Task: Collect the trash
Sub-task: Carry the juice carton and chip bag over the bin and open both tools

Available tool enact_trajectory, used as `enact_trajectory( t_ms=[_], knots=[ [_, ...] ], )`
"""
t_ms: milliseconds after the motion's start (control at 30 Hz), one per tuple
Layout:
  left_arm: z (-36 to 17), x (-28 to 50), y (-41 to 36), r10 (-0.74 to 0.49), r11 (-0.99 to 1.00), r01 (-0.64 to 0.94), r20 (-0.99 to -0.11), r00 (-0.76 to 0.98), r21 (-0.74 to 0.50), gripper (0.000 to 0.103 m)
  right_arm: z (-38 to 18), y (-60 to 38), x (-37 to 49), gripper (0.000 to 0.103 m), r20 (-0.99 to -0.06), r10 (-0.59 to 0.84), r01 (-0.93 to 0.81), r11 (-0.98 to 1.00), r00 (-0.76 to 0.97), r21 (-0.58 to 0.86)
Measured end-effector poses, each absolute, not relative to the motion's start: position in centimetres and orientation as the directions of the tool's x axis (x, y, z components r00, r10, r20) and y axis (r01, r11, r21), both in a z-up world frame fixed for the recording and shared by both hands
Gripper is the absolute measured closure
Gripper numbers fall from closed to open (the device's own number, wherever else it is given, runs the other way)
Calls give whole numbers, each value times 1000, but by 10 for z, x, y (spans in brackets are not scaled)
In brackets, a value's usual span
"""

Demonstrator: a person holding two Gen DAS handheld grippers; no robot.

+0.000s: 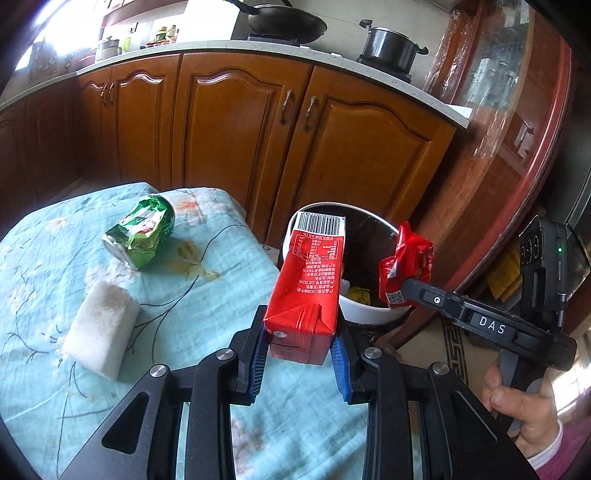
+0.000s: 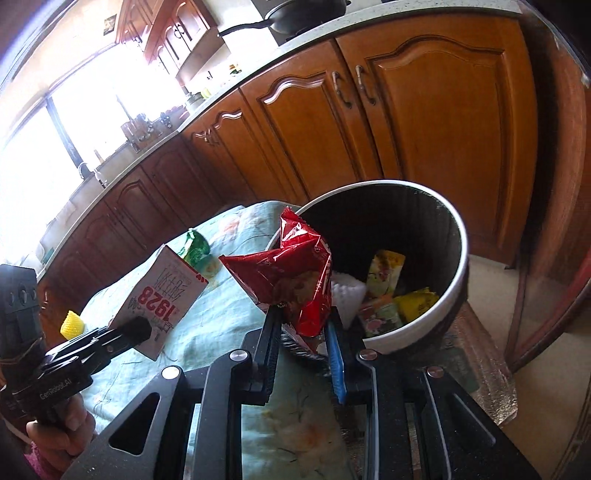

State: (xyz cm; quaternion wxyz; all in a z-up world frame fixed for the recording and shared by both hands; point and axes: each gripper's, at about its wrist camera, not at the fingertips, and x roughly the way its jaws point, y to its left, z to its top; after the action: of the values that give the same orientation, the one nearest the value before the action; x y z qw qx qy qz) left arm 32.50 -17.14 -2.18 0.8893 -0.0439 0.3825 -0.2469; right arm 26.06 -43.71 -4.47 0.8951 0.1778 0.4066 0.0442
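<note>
- A red milk carton [image 1: 306,291] is clamped by its lower end between the blue-padded fingers of the left gripper [image 1: 300,354], its barcoded end tilted toward the trash bin [image 1: 369,314]
- A crumpled red snack wrapper [image 2: 295,280] is pinched in the closed right gripper [image 2: 303,332] and is held just beside the bin's near rim
- The same wrapper [image 1: 404,271] is seen from the left wrist view over the bin's edge, gripped by the right tool
- The white-walled, dark-lined trash bin [image 2: 436,310] is placed at the table's far corner; yellow and floral packets and a white foam piece are seen inside it
- A crushed green can [image 1: 142,230] is left lying on the table, well apart from both grippers
- A white foam block [image 1: 101,330] is lying nearer, to the left of the left gripper
- The table is covered by a light blue floral cloth [image 1: 207,295]
- Brown wooden cabinets [image 1: 236,129] are seen behind, with a wok [image 1: 286,20] and a black pot [image 1: 391,46] on the counter above
</note>
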Motion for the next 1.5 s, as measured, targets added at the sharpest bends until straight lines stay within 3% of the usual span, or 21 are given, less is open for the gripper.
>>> enact_trajectory(
  t_ms=[867,967,1000,1033,1133,1167,1300,1500],
  knots=[
    [-42,398,-264,-458,869,434,-716,527,-236,74,-53,-487,301,78,-767,170,140,937,619,320],
    [-47,403,-268,-464,865,436,-725,510,-248,74,-53,-488,302,71,-770,167,139,939,616,315],
    [-48,404,-269,-463,866,433,-726,508,-249,72,-53,-488,302,63,-770,170,137,938,615,317],
    [-49,404,-270,-463,866,432,-728,505,-250,66,-53,-489,303,53,-770,168,140,938,616,317],
    [-47,400,-268,-464,867,434,-717,521,-245,52,-54,-491,300,42,-765,161,148,937,623,317],
    [-46,397,-266,-460,869,432,-714,528,-241,47,-54,-491,299,40,-761,164,149,934,628,324],
    [-45,386,-252,-453,876,421,-703,548,-237,42,-52,-491,293,35,-747,167,155,927,643,341],
    [-50,365,-218,-431,894,374,-699,570,-247,41,-46,-482,282,23,-713,181,152,914,677,376]
  ],
)
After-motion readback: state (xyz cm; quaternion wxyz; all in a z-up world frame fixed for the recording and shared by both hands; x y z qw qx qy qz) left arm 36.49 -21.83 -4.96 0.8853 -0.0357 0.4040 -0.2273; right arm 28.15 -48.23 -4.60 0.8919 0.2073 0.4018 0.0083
